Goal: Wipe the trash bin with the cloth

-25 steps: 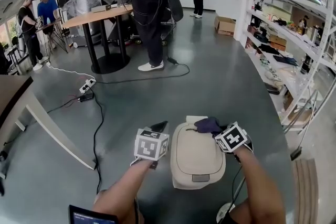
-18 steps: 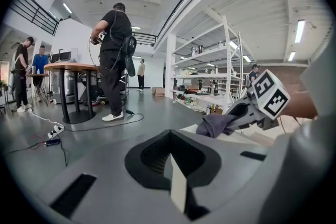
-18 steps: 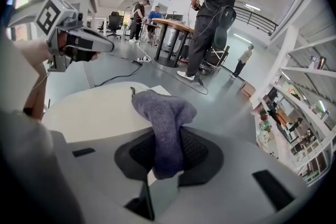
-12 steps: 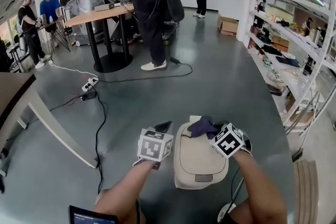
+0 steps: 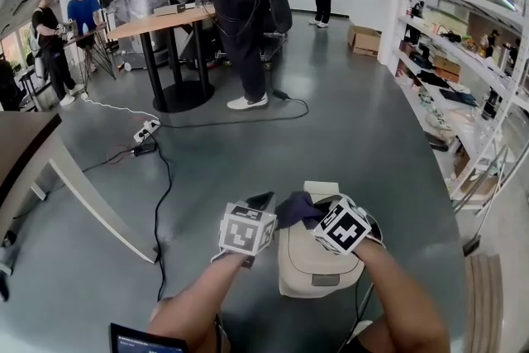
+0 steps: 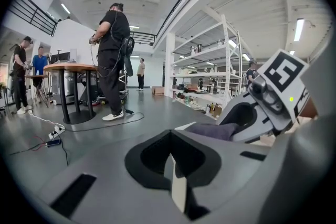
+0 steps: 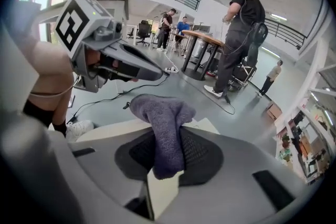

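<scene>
Cloth [image 7: 163,123] in right gripper [image 5: 309,216] atop bin [image 5: 318,264]

Right tongs [image 7: 167,164] clamp cloth [image 7: 164,118]; left tongs [image 6: 171,162] seemingly closed.

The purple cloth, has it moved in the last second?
Yes: the cloth, pinched in the right gripper, slid leftward across the far end of the trash bin lid.

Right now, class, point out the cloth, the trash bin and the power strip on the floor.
cloth [image 7: 164,123], right gripper view, on its bunched purple fold.
trash bin [image 5: 311,257], head view, on the bare beige lid.
power strip [image 5: 145,129], head view, on its white body.
</scene>
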Demonstrator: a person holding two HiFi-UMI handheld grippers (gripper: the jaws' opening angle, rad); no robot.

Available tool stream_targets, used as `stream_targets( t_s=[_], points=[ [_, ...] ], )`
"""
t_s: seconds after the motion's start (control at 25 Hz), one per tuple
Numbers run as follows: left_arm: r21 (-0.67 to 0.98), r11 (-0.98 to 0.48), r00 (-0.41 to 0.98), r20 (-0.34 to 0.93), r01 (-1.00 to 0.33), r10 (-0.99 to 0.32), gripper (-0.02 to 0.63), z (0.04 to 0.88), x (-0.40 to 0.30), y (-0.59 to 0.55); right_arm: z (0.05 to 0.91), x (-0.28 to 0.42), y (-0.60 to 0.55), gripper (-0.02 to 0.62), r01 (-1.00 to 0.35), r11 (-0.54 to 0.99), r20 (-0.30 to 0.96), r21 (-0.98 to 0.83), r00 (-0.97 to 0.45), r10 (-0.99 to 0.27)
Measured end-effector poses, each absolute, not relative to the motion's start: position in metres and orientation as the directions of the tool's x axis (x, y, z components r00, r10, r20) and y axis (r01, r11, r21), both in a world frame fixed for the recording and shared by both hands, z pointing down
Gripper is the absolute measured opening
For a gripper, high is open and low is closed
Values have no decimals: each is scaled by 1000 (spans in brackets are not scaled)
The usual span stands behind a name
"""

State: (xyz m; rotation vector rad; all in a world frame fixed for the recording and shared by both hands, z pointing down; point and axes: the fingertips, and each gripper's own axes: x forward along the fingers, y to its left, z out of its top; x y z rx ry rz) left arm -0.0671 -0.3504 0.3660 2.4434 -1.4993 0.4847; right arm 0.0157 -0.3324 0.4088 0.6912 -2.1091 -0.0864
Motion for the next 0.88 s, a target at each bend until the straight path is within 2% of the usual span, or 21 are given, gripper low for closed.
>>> stream_targets(
  t_s=[0.12, 0.28, 0.88],
  points=[
    [23, -448, 419, 397, -894, -817, -3, 366, -70, -350, 423, 13, -327, 77, -397, 864, 780, 308, -415, -468],
    [23, -446, 416, 406, -895, -814, -3, 370, -72, -351, 429, 18, -329, 78, -447, 860, 781, 245, -435, -449],
    [29, -457, 428, 409, -889, -806, -3, 371, -71, -346, 429, 38, -330, 77, -485, 833, 781, 267, -397, -482]
  ],
)
